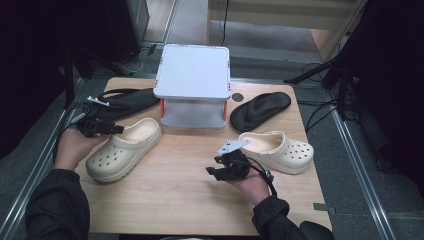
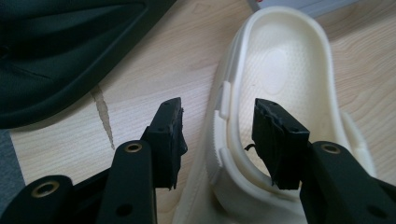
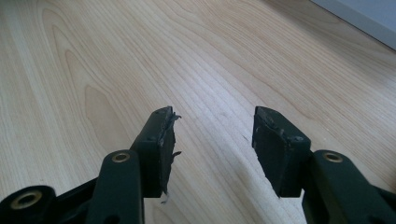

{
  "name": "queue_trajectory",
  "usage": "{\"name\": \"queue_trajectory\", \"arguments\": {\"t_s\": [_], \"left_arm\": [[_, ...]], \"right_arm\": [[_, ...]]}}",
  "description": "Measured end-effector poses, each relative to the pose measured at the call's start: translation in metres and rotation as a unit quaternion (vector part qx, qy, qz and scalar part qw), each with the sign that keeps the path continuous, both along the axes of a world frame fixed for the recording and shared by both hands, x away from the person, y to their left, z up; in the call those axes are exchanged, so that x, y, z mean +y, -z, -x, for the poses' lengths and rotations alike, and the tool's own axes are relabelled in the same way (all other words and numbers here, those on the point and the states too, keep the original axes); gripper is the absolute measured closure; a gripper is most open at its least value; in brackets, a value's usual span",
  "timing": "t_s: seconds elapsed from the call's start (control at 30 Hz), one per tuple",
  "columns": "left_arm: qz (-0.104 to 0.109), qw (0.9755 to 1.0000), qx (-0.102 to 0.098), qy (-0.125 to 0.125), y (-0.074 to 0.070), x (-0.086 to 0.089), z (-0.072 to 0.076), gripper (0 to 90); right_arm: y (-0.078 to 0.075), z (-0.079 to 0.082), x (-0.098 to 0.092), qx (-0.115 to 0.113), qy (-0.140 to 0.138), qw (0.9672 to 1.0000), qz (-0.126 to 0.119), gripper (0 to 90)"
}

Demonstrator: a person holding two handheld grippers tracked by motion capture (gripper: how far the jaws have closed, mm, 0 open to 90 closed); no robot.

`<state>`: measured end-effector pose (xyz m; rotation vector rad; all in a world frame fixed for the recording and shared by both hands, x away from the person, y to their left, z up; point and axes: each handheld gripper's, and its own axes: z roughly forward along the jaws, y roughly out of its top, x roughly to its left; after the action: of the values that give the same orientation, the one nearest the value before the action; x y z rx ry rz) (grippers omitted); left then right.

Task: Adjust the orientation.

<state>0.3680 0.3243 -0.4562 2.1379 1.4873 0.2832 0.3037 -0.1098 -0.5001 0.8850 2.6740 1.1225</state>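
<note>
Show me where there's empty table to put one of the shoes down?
The biggest bare patch is the near middle of the table, between the left cream clog and the right cream clog. The back is crowded: the white rack sits between the two black sandals.

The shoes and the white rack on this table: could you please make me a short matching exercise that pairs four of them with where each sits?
Things:
1. left cream clog
2. right cream clog
3. black flip-flop
4. white rack

Places:
A. far middle of the table
B. far right, beyond the right cream clog
C. its rim between the open jaws of the left gripper
D. just right of the right gripper

Pairs: 1-C, 2-D, 3-B, 4-A
</note>
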Motion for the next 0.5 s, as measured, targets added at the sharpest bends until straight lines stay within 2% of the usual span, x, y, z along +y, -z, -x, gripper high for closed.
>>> {"name": "queue_trajectory", "arguments": {"t_s": [0.23,0.33,0.43,0.5], "left_arm": [[-0.002,0.9997,0.022,0.007,0.010,-0.002,-0.010,55.7],[-0.005,0.9991,0.038,0.018,0.014,-0.004,-0.015,59.0],[-0.009,0.9986,0.048,0.020,0.016,-0.007,-0.017,61.8],[-0.004,0.9985,0.050,0.022,0.016,-0.006,-0.017,64.7]], "right_arm": [[0.000,0.003,-0.006,-0.001,0.012,0.9999,0.003,48.4],[0.000,0.004,-0.009,0.001,0.017,0.9998,0.007,47.5],[0.000,0.006,-0.011,-0.001,0.021,0.9998,0.005,47.5],[-0.001,0.007,-0.013,-0.002,0.022,0.9997,0.005,47.4]]}}
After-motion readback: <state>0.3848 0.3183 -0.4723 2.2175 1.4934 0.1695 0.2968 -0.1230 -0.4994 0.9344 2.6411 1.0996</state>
